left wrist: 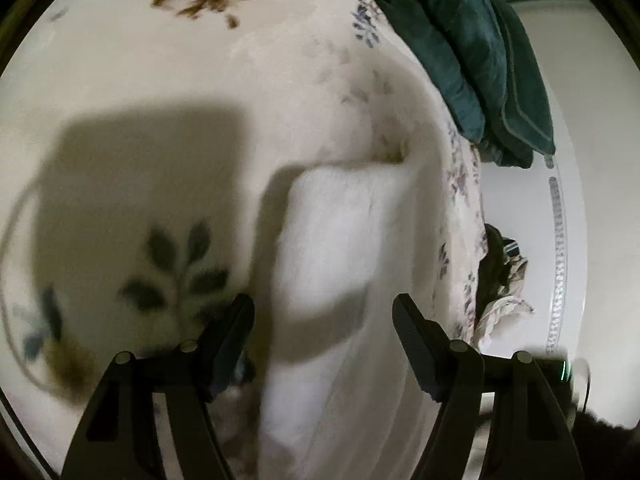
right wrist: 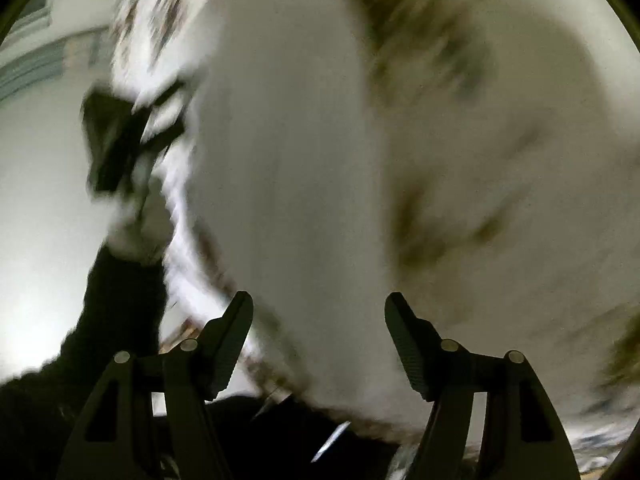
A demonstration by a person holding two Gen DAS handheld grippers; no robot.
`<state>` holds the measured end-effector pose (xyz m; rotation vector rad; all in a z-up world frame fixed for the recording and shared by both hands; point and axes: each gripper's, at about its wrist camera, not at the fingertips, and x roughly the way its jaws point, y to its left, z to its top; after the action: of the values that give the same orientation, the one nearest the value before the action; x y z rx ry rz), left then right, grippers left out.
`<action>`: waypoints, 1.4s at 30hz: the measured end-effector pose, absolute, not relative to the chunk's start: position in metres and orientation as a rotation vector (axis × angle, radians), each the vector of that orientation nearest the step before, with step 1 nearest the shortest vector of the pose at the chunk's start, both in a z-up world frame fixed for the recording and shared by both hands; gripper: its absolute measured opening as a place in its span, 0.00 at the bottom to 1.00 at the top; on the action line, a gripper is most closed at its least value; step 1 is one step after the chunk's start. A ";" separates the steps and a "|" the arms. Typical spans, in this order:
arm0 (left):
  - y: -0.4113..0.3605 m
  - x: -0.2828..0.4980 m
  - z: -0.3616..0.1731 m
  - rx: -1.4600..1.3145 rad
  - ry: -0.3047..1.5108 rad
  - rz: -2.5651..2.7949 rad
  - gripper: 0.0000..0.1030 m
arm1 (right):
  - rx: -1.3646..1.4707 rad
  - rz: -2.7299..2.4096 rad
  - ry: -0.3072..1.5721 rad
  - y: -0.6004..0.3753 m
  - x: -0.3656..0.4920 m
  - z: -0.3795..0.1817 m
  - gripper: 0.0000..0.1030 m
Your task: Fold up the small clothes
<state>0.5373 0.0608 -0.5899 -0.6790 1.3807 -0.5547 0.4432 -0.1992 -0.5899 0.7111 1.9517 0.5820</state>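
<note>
My left gripper (left wrist: 323,316) stands wide, holding nothing, above a folded white cloth (left wrist: 340,232) lying on the floral blanket (left wrist: 160,80) of the bed, near the bed's right edge. A dark green blanket (left wrist: 464,56) lies piled at the far right corner. Crumpled clothes (left wrist: 500,280) sit on the floor (left wrist: 520,200) just beside that edge. My right gripper (right wrist: 319,312) is likewise wide and empty; its view is heavily blurred, showing the cloth (right wrist: 288,180) ahead of its fingers (right wrist: 404,328) and a dark shape (right wrist: 116,140) at left that I cannot identify.
</note>
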 end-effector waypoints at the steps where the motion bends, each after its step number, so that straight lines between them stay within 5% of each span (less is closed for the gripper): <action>1: 0.063 0.531 -0.589 -0.680 1.385 -0.552 0.68 | 0.752 0.614 1.981 -0.178 0.422 -0.598 0.68; 7: 0.081 0.492 -0.571 -0.648 1.384 -0.507 0.68 | 0.835 0.611 2.166 -0.072 0.294 -0.654 0.68; 14: 0.111 0.426 -0.533 -0.596 1.383 -0.422 0.68 | 0.827 0.828 2.177 -0.038 0.270 -0.606 0.68; 24: 0.105 0.455 -0.542 -0.721 1.319 -0.408 0.68 | 0.714 0.619 1.778 -0.234 0.443 -0.515 0.68; 32: 0.075 0.530 -0.604 -0.823 1.330 -0.459 0.68 | 0.726 0.605 1.661 -0.297 0.631 -0.606 0.68; 39: 0.046 0.571 -0.610 -0.771 1.305 -0.553 0.67 | 0.787 0.684 1.645 -0.256 0.702 -0.667 0.70; 40: 0.044 0.574 -0.608 -0.759 1.296 -0.560 0.65 | 0.773 0.703 1.627 -0.249 0.706 -0.665 0.70; 42: 0.036 0.579 -0.601 -0.713 1.276 -0.589 0.23 | 0.766 0.727 1.585 -0.241 0.710 -0.659 0.61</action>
<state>0.5792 0.0356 -0.6013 -0.7128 1.2760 -0.5889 0.7104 -0.2407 -0.6588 0.7656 1.5849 0.7273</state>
